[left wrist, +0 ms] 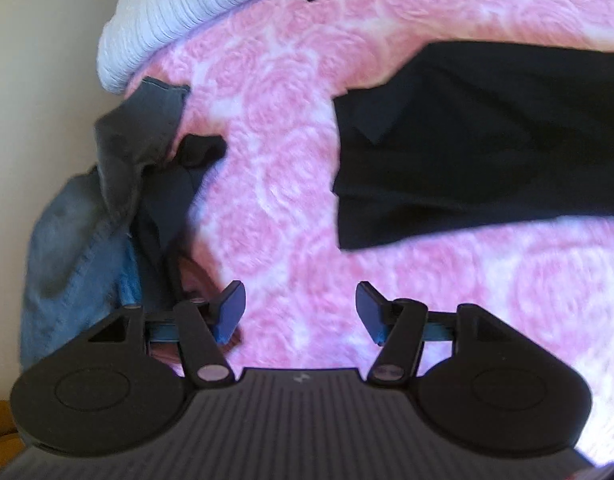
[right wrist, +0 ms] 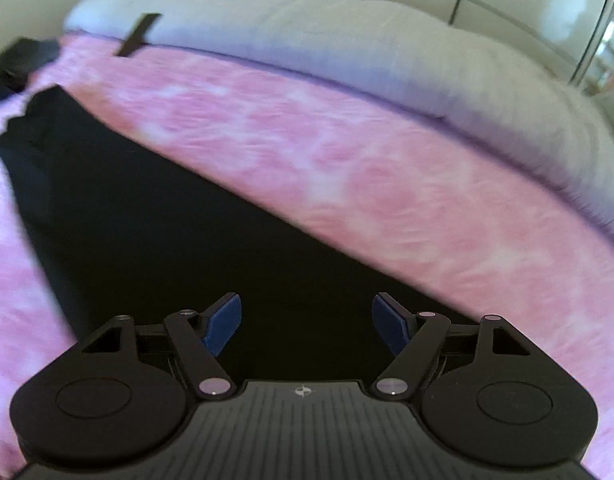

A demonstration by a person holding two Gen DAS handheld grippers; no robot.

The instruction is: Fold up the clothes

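We are working over a bed whose pink rose-patterned blanket (left wrist: 291, 152) fills most of both views. Along its far edge lies a white ribbed duvet (right wrist: 307, 40), and a small dark strip (right wrist: 139, 34) rests across the line where the two meet.

The garment we are folding, a black piece of clothing (left wrist: 487, 140), lies flat on the pink blanket. In the left wrist view it is spread to the right and ahead of us, well apart from the fingers, with a straight folded edge toward the middle of the bed. In the right wrist view the same black cloth runs as a long band from the far left down under our gripper.

At the left side of the bed sits a pile of other clothes (left wrist: 119, 184): blue denim lowest, a grey piece above it, and dark pieces tucked beside them.

Our left gripper (left wrist: 301, 312) hangs above bare pink blanket, its blue pads (left wrist: 231, 312) apart with nothing between them. Our right gripper (right wrist: 307, 322) is above the black cloth, fingers spread wide and gripping nothing; we cannot tell whether its tips touch the fabric.
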